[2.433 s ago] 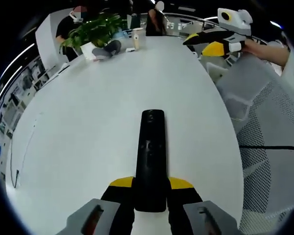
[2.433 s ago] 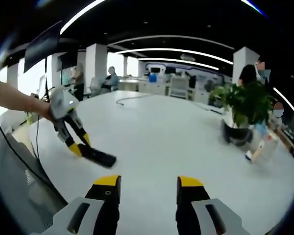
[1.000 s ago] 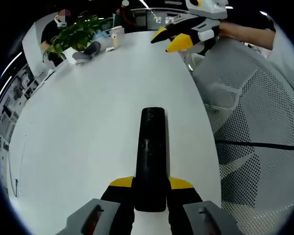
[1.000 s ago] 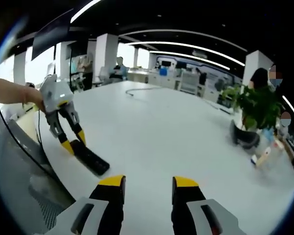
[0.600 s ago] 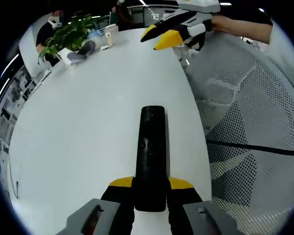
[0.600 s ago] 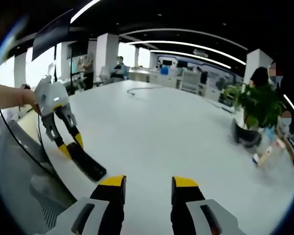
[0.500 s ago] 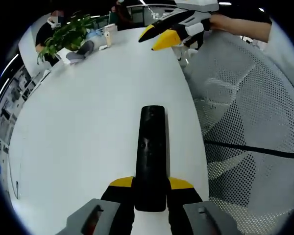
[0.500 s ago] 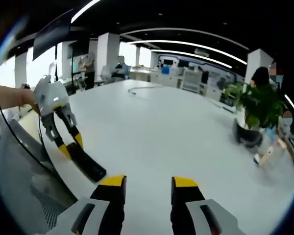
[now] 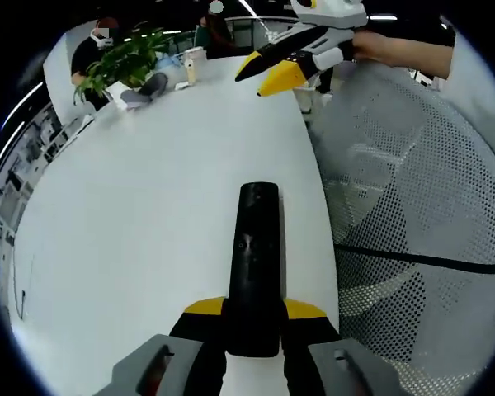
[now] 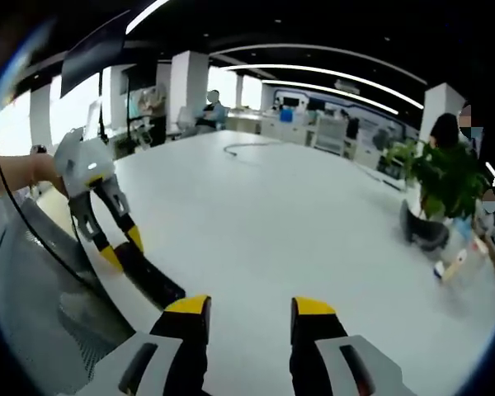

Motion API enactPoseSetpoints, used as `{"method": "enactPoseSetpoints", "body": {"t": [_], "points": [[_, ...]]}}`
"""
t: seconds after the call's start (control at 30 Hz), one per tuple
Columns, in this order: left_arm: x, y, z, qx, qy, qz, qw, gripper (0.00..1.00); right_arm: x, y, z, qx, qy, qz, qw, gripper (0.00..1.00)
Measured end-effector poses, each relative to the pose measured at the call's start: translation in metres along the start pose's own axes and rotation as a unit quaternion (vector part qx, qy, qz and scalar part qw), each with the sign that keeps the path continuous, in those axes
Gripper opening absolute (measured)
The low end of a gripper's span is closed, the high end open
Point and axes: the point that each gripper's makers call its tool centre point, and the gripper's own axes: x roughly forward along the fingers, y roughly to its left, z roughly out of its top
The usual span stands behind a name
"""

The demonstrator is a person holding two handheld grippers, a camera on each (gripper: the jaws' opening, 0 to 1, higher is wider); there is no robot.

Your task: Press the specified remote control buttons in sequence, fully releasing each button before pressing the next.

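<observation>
Quick count: one black remote (image 9: 256, 272), clamped between the jaws of the left gripper (image 9: 254, 312), and two grippers total, the right gripper (image 10: 249, 308) with nothing between its jaws. One big white table (image 9: 140, 190) under both. One potted plant (image 10: 440, 183) far ahead of the right gripper, one small bottle-like thing (image 10: 456, 261) next to it, one cable (image 10: 246, 148) lying way out ahead, one mesh chair (image 9: 412, 198) just right of the left gripper

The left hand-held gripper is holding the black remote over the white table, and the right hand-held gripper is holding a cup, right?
Not quite. The right hand-held gripper holds nothing; the right gripper view shows its jaws open and empty. The left hand-held gripper does hold the black remote over the white table.
</observation>
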Motion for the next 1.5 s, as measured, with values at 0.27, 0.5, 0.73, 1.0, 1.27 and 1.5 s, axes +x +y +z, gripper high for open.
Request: {"method": "enactPoseSetpoints", "body": {"t": [0.27, 0.5, 0.73, 1.0, 1.27, 1.5], "points": [[0.000, -0.004, 0.001, -0.017, -0.033, 0.005, 0.9993, 0.23, 0.021, 0.054, 0.001, -0.041, 0.033, 0.144, 0.9882, 0.18], [-0.001, -0.006, 0.002, -0.019, -0.052, 0.005, 0.9985, 0.23, 0.039, 0.068, -0.021, -0.106, 0.108, 0.192, 0.9695, 0.02], [0.000, -0.011, 0.002, -0.015, -0.061, -0.001, 0.9980, 0.23, 0.052, 0.070, -0.028, -0.136, 0.142, 0.216, 0.9564, 0.00], [0.001, -0.018, 0.004, -0.006, -0.073, -0.008, 0.9973, 0.23, 0.048, 0.064, -0.053, -0.174, 0.207, 0.220, 0.9374, 0.00], [0.002, -0.021, 0.006, -0.008, -0.083, -0.006, 0.9965, 0.23, 0.052, 0.069, -0.066, -0.224, 0.236, 0.230, 0.9169, 0.00], [0.002, -0.020, 0.008, -0.011, -0.090, -0.004, 0.9959, 0.24, 0.053, 0.067, -0.069, -0.288, 0.255, 0.229, 0.8941, 0.00]]}}
